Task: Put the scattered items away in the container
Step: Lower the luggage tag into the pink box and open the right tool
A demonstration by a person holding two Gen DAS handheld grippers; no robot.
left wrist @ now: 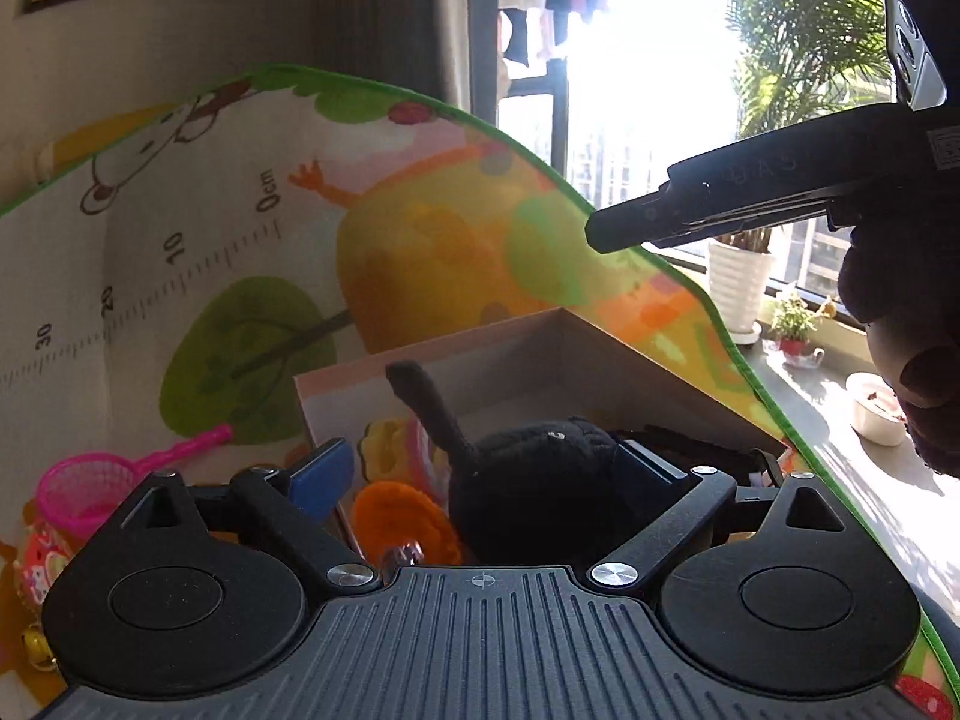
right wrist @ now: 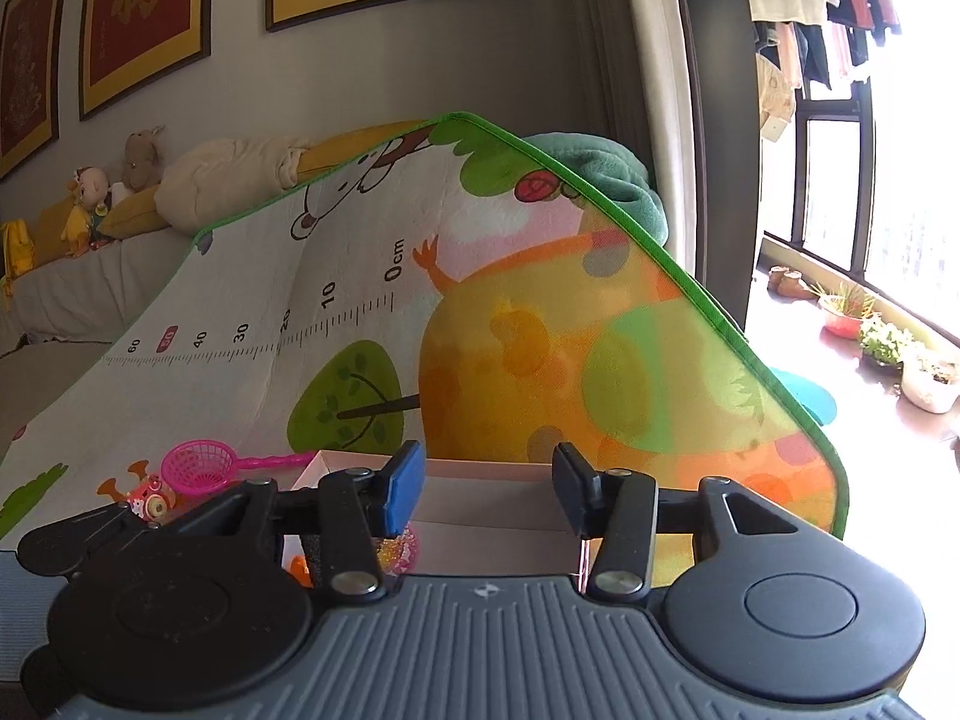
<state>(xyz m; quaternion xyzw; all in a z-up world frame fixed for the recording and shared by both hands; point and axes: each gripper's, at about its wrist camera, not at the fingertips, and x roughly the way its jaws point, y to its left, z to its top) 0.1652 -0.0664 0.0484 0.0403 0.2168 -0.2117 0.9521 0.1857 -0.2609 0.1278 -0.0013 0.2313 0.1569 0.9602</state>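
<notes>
In the left wrist view my left gripper (left wrist: 486, 474) is over the open cardboard box (left wrist: 558, 324), its fingers spread wide around a black plush toy (left wrist: 528, 486) with a raised tail; I cannot tell whether the pads press it. An orange toy (left wrist: 402, 516) and a yellow toy (left wrist: 384, 447) lie in the box. A pink net scoop (left wrist: 90, 489) lies on the play mat (left wrist: 198, 252) left of the box. In the right wrist view my right gripper (right wrist: 489, 486) is open and empty, just above the box (right wrist: 492, 495). The pink scoop (right wrist: 201, 465) lies to its left.
A small colourful toy (right wrist: 150, 501) sits beside the scoop. The mat's green edge (right wrist: 660, 246) runs along a sunny window sill with plant pots (left wrist: 738, 282). A sofa with plush toys (right wrist: 108, 192) stands behind the mat. The right gripper's body (left wrist: 780, 192) hangs above the box.
</notes>
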